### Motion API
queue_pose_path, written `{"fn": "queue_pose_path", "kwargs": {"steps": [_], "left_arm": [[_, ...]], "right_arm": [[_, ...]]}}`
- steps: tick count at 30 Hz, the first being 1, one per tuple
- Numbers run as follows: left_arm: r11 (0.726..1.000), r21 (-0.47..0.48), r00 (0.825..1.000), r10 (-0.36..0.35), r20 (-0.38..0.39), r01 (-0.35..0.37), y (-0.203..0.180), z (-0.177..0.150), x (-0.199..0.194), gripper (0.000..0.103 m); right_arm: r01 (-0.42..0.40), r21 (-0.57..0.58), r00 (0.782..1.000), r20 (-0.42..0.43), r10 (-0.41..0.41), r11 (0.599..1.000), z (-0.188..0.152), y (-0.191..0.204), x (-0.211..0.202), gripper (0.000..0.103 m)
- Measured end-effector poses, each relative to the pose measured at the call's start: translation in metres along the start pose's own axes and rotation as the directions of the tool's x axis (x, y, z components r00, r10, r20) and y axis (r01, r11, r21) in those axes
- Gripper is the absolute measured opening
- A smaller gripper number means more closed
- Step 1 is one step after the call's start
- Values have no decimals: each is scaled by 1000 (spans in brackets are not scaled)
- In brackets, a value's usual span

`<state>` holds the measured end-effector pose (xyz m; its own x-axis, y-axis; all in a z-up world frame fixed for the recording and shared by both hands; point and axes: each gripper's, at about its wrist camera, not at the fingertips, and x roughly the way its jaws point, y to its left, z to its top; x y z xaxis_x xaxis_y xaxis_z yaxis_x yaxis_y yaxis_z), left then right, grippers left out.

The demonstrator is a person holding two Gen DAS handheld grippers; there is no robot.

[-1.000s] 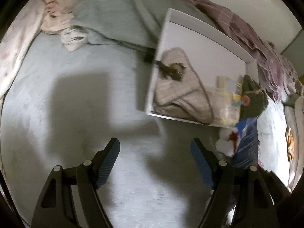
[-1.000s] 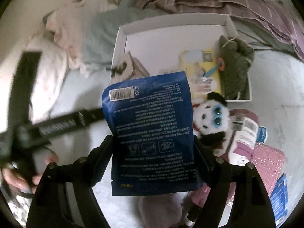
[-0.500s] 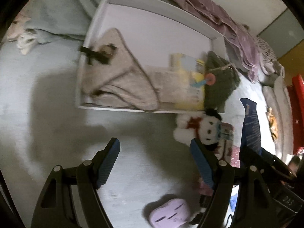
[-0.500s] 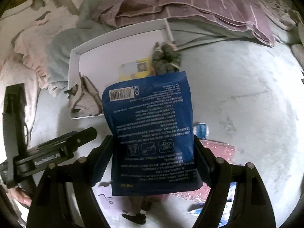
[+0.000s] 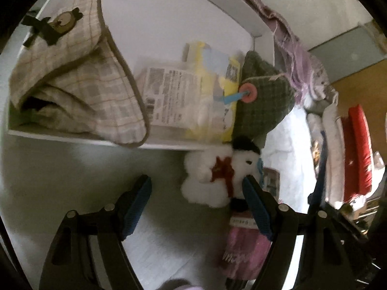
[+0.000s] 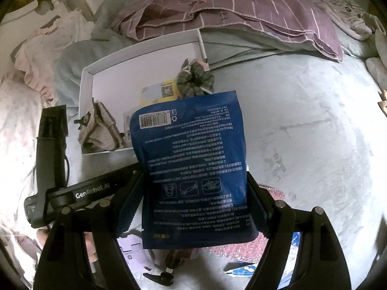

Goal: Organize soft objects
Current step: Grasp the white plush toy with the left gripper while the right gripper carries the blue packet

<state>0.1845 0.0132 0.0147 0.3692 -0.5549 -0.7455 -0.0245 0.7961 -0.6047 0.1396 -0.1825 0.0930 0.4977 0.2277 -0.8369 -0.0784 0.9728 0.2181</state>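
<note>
In the right wrist view my right gripper [image 6: 193, 203] is shut on a blue printed packet [image 6: 193, 159], which stands up between the fingers and hides the bed behind it. My left gripper [image 5: 196, 191] is open and points down at the bed. A white plush toy [image 5: 205, 181] with a red bow lies just ahead of its fingertips, close to the right finger [image 5: 256, 207]. Behind the toy stands a white tray [image 5: 72, 139] holding a beige checked cloth bag [image 5: 79, 79], a yellow packet [image 5: 205, 91] and a green checked fabric piece [image 5: 263, 101].
A pink item [image 5: 244, 249] lies under the left gripper's right finger. A purple striped blanket [image 6: 241, 12] is heaped behind the tray [image 6: 145, 48]. The left gripper's black body [image 6: 53, 159] lies left of the packet. A glittery pink thing [image 6: 273, 193] and a lilac item [image 6: 135, 249] lie below it.
My left gripper has swung right and sunk toward the tray's near edge, so the white plush toy now lies at its fingertips. The right gripper has turned and still holds the blue packet.
</note>
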Motion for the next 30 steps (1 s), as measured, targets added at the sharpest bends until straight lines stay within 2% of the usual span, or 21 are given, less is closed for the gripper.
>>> {"fn": "queue_pose_path", "kwargs": {"steps": [3, 4, 5, 6, 8, 16, 20, 23, 25, 30], "left_arm": [[999, -10, 999, -38, 35, 39, -2, -1, 6, 77], [1000, -1, 999, -29, 39, 29, -5, -1, 8, 71], [1000, 15, 999, -23, 36, 22, -8, -2, 8, 51], [999, 24, 999, -49, 5, 49, -13, -3, 11, 39], [999, 6, 999, -40, -4, 40, -16, -3, 12, 37], [994, 73, 996, 79, 35, -82, -41, -6, 3, 33], [989, 73, 990, 122, 76, -127, -36, -4, -19, 33], [977, 78, 971, 188, 147, -201, -35, -3, -38, 34], [964, 68, 950, 237, 202, -255, -33, -2, -51, 34], [973, 0, 935, 221, 277, -230, -13, 10, -74, 34]], "right_arm": [[1, 4, 1000, -13, -1, 1000, 0, -1, 4, 79], [3, 2, 1000, -15, -3, 1000, 0, -1, 4, 79], [3, 0, 1000, -17, -3, 1000, 0, -1, 5, 79], [2, -2, 1000, -16, -2, 1000, 0, -1, 5, 79], [0, -4, 1000, -14, 0, 1000, 0, -1, 5, 79], [-10, -6, 1000, -9, 10, 1000, 0, -1, 6, 79], [-22, -1, 1000, 0, 22, 1000, 1, -3, 4, 79], [-50, 4, 998, 25, 50, 999, 1, -2, 1, 79], [-80, 4, 996, 51, 79, 997, 1, -1, -1, 79], [-134, -10, 984, 120, 134, 991, 3, 7, -1, 79]]}}
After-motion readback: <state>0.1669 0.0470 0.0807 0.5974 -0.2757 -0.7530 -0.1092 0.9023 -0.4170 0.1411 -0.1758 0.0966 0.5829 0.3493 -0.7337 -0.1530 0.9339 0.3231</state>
